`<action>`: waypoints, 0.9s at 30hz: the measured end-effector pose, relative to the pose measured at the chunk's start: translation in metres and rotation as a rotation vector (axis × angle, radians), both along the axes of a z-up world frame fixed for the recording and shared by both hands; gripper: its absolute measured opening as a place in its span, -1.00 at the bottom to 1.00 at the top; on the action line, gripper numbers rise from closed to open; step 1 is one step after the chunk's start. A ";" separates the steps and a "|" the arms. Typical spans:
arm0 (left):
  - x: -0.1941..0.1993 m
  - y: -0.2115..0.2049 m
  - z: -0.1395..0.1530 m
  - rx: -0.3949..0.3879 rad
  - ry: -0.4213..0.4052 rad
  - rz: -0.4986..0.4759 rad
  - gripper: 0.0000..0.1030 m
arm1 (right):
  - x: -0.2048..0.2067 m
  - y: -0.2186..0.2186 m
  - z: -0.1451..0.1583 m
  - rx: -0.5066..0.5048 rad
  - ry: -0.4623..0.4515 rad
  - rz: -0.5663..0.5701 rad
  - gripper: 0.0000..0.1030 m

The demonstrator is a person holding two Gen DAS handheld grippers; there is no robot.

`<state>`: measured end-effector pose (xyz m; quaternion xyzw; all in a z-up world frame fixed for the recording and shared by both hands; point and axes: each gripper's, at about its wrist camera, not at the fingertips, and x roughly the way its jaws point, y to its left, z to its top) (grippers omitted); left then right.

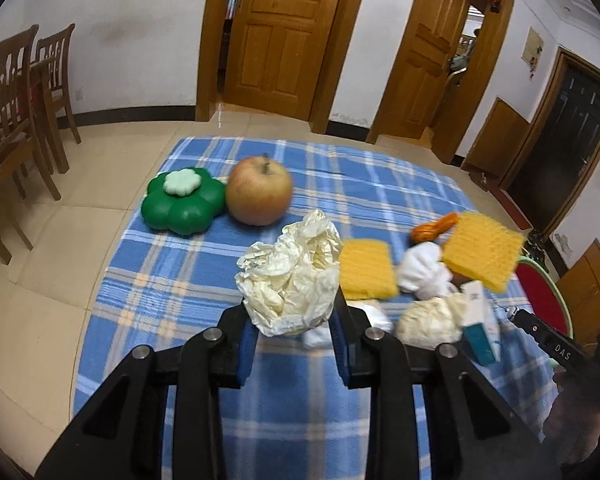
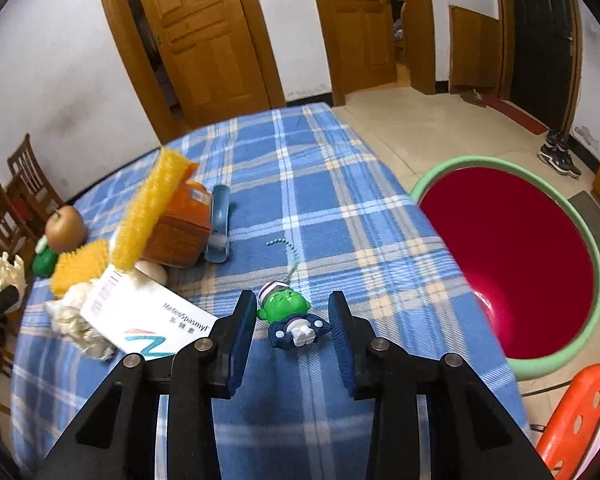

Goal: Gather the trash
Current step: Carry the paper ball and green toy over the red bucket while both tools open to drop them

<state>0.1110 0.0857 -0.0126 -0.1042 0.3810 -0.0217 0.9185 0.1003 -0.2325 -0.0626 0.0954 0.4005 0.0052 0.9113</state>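
- A crumpled, glossy cream wrapper point(image 1: 294, 276) sits between the blue pads of the left gripper point(image 1: 294, 320), which are closed in on its lower end and hold it above the cloth point(image 1: 172, 280).
- The right gripper point(image 2: 292, 322) is spread wide and holds nothing; a small plastic figure point(image 2: 290, 312) with a green head and navy body lies flat on the cloth between its fingers, touching neither.
- Just beside the wrapper lie two coarse yellow sponges point(image 1: 367, 268), white wadded tissue point(image 1: 424, 270) and another cream paper ball point(image 1: 430, 322), heaped together.
- A white card box point(image 2: 148, 316) with teal print leans against that heap.
- An orange carton point(image 2: 184, 224) lies under the upper sponge, with a pale blue clip point(image 2: 219, 224) touching its side.
- Farther back, a smooth apple point(image 1: 259, 191) rests just beside a green flower-shaped case point(image 1: 183, 206).
- A round bin point(image 2: 598, 280), red inside with a pale green rim, stands on the tiled floor next to the table's right edge.
- The cloth is woven blue plaid with white and tan stripes.
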 end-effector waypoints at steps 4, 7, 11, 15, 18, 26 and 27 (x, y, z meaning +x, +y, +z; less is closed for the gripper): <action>-0.008 -0.022 0.012 0.001 -0.025 -0.036 -0.38 | -0.018 -0.017 0.015 0.017 -0.042 -0.027 -0.26; -0.011 -0.043 0.019 -0.003 -0.037 -0.077 -0.38 | -0.030 -0.034 0.024 0.025 -0.066 -0.060 -0.26; -0.010 -0.076 0.025 -0.018 -0.043 -0.148 -0.38 | -0.041 -0.059 0.031 0.031 -0.091 -0.110 -0.26; -0.005 -0.111 0.027 -0.031 -0.036 -0.225 -0.38 | -0.050 -0.088 0.034 0.037 -0.099 -0.167 -0.26; -0.003 -0.135 0.027 -0.038 -0.031 -0.275 -0.38 | -0.054 -0.108 0.032 0.038 -0.095 -0.214 -0.26; 0.009 -0.194 0.019 -0.045 -0.003 -0.383 -0.38 | -0.054 -0.150 0.015 0.044 -0.057 -0.301 -0.26; 0.011 -0.202 0.018 -0.041 0.000 -0.396 -0.38 | -0.054 -0.153 0.012 0.044 -0.053 -0.308 -0.26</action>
